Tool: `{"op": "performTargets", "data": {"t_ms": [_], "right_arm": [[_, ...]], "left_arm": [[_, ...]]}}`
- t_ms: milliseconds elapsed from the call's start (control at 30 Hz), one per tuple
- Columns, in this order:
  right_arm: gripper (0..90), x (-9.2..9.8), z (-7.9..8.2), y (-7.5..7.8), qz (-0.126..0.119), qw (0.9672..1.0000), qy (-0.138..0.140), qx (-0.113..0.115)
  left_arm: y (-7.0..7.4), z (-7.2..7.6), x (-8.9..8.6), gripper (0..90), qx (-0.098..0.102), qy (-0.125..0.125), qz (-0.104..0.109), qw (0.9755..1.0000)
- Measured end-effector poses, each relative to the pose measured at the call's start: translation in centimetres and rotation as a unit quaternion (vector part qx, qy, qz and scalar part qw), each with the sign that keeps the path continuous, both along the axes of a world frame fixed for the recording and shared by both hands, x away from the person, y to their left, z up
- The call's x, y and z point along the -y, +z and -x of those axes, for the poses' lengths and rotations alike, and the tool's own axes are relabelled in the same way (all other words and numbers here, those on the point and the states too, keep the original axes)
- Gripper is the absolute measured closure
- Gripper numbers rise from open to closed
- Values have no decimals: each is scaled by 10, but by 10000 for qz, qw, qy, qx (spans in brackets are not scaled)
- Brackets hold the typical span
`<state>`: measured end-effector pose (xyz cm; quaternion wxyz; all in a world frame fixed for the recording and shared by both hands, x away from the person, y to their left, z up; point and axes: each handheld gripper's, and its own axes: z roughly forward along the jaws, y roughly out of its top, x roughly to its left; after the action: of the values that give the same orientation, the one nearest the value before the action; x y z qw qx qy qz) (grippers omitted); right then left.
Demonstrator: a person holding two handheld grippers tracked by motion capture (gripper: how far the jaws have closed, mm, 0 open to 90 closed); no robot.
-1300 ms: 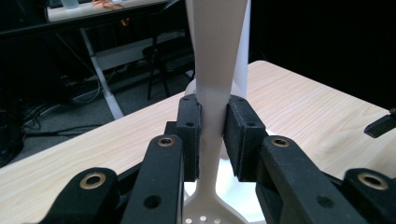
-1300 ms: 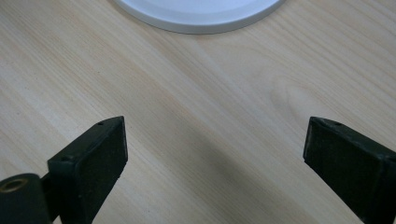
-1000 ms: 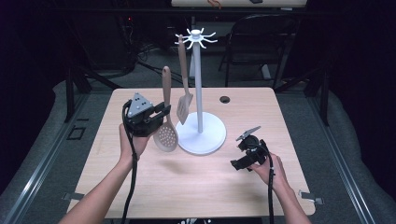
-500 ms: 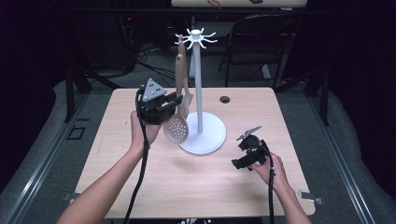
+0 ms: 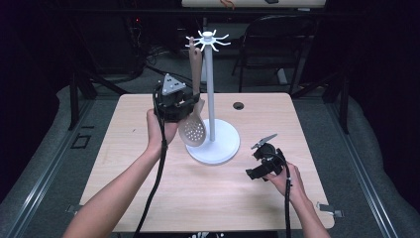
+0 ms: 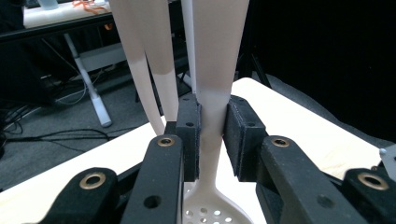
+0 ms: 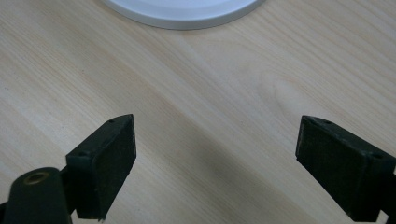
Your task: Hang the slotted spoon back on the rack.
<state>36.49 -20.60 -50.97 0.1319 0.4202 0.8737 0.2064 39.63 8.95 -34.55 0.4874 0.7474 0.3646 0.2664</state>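
My left claw [image 5: 190, 105] grips one slotted spoon [image 5: 193, 130] at the stand [image 5: 210, 94], frame centre; one spatula [image 5: 194, 64] hangs there; my right claw [image 5: 257, 158] gapes empty.

The place looked like a lab or recording studio rather than a home: a plain light wooden table [image 5: 208, 198] stood alone on grey carpeted floor [image 5: 356, 148], ringed by black curtain-like darkness and dark metal frame legs [image 5: 77, 94]. Loose cables [image 5: 153, 54] trailed across the floor behind it, an empty black chair [image 5: 277, 44] stood at the far side, and another bench [image 6: 65, 18] with white legs (seen in the left gripper view) held odds and ends. The table bore a cable hole [image 5: 238, 105] like an office desk.
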Motion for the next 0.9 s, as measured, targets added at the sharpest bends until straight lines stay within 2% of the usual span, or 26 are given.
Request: {"op": "performTargets", "data": {"t_ms": [267,400,533,567,633,700,900], "right_arm": [[119,-1,0,-1,-26,10000,-22,-7],[118,-1,0,-2,-64,10000,-57,9],[116,-1,0,-1,25,10000,-35,-17],[115,-1,0,-2,-69,10000,-33,-29],[115,-1,0,-3,-110,9999,-57,-12],[113,-1,-1,-2,-35,10000,-28,-78],[111,-1,-1,-2,-12,10000,-6,-98]], "left_arm": [[0,-5,3,763,0,96,-154,9998],[-1,-6,6,762,-1,156,-153,9998],[-3,-7,10,759,-6,198,-138,9997],[-4,-7,10,759,-6,207,-121,9997],[-5,-8,12,757,-16,233,-90,9997],[-6,-9,14,756,-15,270,-61,9996],[-6,-12,20,750,5,315,-57,9995]]}}
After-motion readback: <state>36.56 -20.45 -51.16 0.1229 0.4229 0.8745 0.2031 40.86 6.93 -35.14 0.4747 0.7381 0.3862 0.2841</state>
